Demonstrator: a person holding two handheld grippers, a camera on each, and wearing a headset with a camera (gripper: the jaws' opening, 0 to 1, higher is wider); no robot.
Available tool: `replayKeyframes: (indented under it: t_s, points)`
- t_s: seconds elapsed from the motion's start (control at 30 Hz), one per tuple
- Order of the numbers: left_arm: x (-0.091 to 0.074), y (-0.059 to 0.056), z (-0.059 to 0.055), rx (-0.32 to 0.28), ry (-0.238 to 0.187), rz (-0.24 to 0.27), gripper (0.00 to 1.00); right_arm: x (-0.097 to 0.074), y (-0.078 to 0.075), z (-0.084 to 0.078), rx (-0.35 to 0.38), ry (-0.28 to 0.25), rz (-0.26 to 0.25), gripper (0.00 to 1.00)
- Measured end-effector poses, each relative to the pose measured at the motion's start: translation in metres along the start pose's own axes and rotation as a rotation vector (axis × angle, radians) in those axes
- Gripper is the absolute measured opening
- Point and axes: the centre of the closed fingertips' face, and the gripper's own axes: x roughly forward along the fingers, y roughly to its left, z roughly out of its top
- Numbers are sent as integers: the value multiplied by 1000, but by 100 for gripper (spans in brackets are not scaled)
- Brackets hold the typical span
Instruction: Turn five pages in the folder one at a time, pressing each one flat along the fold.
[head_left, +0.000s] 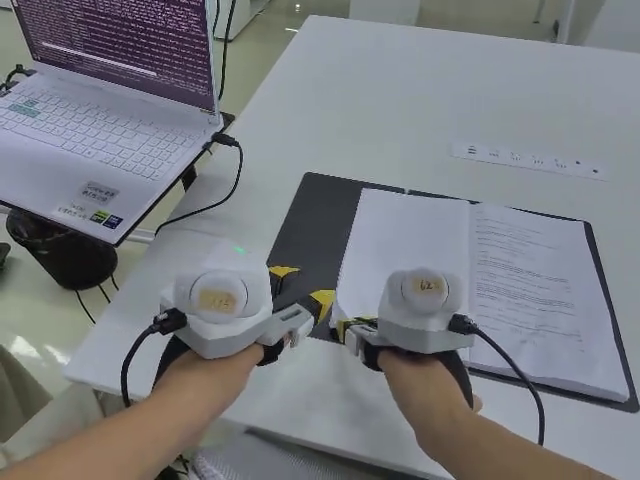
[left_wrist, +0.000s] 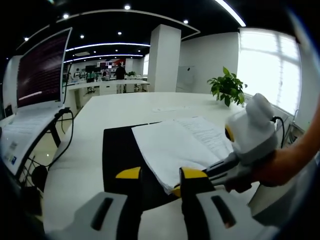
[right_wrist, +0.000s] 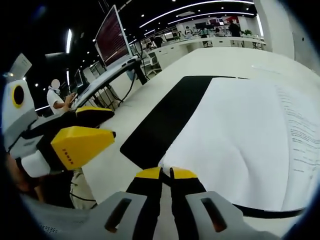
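The folder (head_left: 310, 230) lies open on the white desk (head_left: 400, 90), with its black inner cover bare on the left and a printed page (head_left: 540, 290) on the right. Between them a blank white sheet (head_left: 405, 250) lies left of the fold, its outer edge overlapping the black cover.

The right gripper (head_left: 345, 328) sits at the near left corner of that blank sheet. In the right gripper view its jaws (right_wrist: 166, 173) are clenched together right at the corner. They appear to pinch the paper's edge, though the contact itself is hard to make out.

The left gripper (head_left: 303, 285) hovers just beside it over the near edge of the black cover. Its yellow-tipped jaws are released, with a clear gap between them in the left gripper view (left_wrist: 160, 174), and hold nothing.

An open laptop (head_left: 100, 100) stands on a stand off the desk's left side. A white power strip (head_left: 525, 158) lies on the desk beyond the folder.
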Motion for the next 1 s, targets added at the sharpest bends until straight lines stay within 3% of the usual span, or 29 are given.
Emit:
replayKeyframes:
  t_s: [0.23, 0.5, 0.73, 0.83, 0.93, 1.0]
  points:
    - [13, -6, 1, 11, 14, -14, 28, -15, 6, -5, -11, -18, 23, 4]
    - [47, -26, -8, 18, 56, -52, 28, -47, -24, 3, 21, -79, -31, 0]
    - [77, -37, -34, 6, 131, -41, 28, -68, -62, 13, 71, -127, -93, 0]
    - [81, -35, -47, 5, 174, -3, 27, -74, -79, 17, 93, -148, -115, 0]
    - [83, -33, -54, 2, 184, 27, 27, -80, -97, 23, 110, -172, -134, 0]
    - [80, -28, -66, 28, 227, 62, 27, -82, -106, 26, 112, -179, -145, 0]
